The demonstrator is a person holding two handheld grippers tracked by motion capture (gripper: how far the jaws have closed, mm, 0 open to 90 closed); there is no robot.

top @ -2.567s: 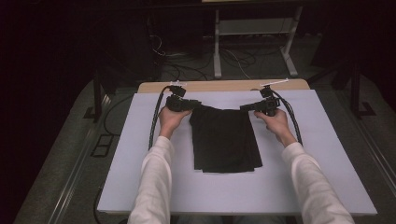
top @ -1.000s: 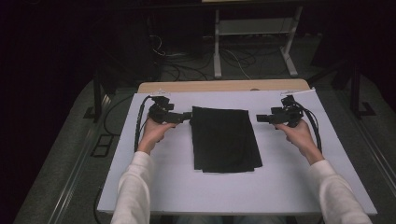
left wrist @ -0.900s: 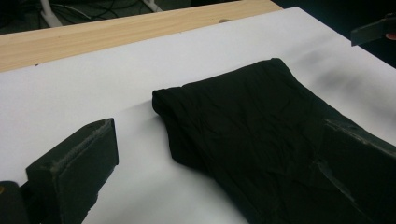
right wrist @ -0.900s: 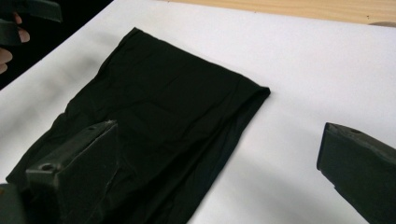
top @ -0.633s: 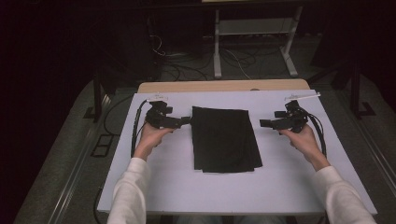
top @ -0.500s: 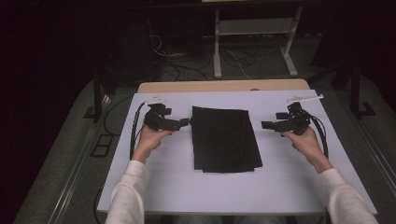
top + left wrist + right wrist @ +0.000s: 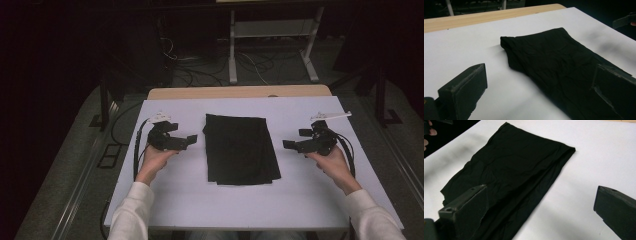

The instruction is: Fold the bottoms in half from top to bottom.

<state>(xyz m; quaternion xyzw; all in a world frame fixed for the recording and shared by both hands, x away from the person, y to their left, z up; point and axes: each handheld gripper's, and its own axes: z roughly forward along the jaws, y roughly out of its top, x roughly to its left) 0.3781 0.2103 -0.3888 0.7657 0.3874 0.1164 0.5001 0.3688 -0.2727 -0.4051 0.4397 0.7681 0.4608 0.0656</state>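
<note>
Both grippers, left (image 7: 192, 140) & right (image 7: 287, 144), gape beside folded black cloth (image 7: 240, 148)

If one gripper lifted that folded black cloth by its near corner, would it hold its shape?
Probably not. The black cloth lies flat in creased, soft layers, so it would likely droop and unfold. It looks thin, so probably light. Pushed across the white table, it would likely bunch rather than slide whole.
</note>
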